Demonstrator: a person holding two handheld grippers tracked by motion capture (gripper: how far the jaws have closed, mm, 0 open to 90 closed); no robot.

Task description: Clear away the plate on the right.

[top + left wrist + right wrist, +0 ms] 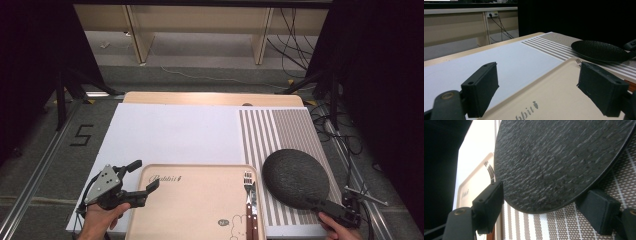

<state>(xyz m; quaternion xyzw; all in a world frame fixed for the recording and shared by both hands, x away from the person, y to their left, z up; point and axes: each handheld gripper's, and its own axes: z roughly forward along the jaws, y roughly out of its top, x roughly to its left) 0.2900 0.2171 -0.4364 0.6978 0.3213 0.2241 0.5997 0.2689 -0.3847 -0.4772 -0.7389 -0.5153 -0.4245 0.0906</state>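
A round black textured plate (295,176) lies on the striped mat (280,127) at the right. My right gripper (327,204) is at its near right rim. In the right gripper view the plate (554,165) reaches in between the two jaws, one pad (488,206) over its top and the other pad (599,211) under the rim. A wide gap remains, so the gripper (544,202) is open. My left gripper (144,176) hangs open over the left edge of a beige tray (195,200), nothing between its fingers. A fork (248,200) and a knife lie on the tray's right side.
A white sheet (170,132) covers the left and middle of the table. Past the table's far edge are a floor, wooden table legs and loose cables. Black curtains stand on both sides.
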